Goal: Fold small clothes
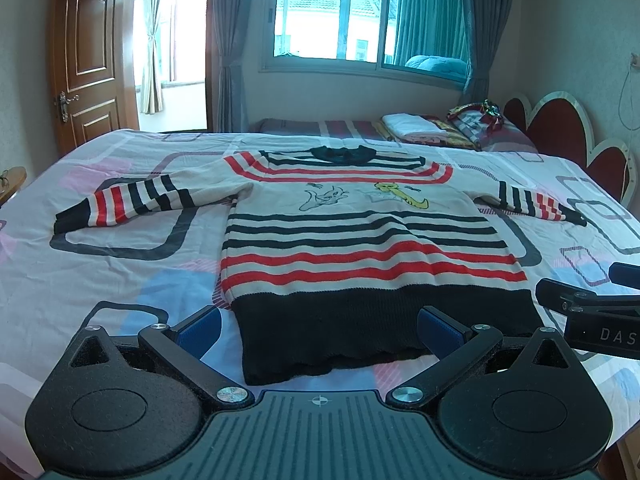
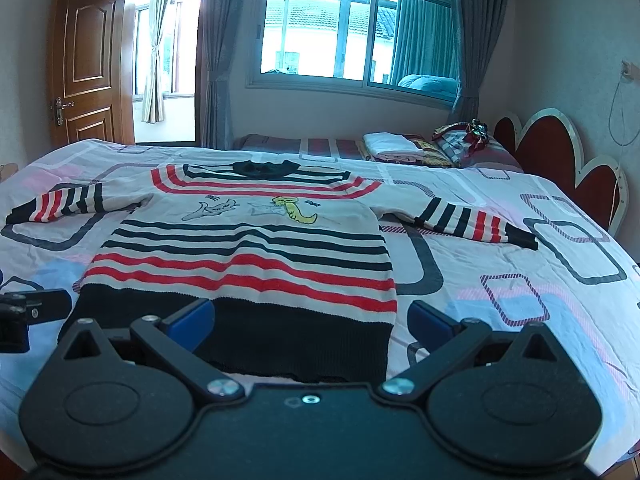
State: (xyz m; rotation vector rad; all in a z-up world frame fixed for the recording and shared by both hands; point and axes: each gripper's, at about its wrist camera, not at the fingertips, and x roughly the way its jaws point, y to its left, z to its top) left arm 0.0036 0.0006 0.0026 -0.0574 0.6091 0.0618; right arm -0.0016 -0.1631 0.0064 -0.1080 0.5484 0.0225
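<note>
A small striped sweater (image 1: 360, 236) lies flat on the bed, face up, sleeves spread out to both sides, black hem toward me. It has red and black stripes, a black collar and cartoon figures on the chest. It also shows in the right wrist view (image 2: 248, 248). My left gripper (image 1: 320, 330) is open and empty, its blue pads on either side of the hem's left part. My right gripper (image 2: 310, 322) is open and empty over the hem's right corner. The right gripper also shows at the right edge of the left wrist view (image 1: 592, 312).
The bed sheet (image 1: 100, 272) is white with pink, blue and grey rectangles. A pile of folded clothes (image 1: 436, 128) lies at the far side near the red headboard (image 1: 568, 132). A wooden door (image 1: 88, 60) stands open at the far left.
</note>
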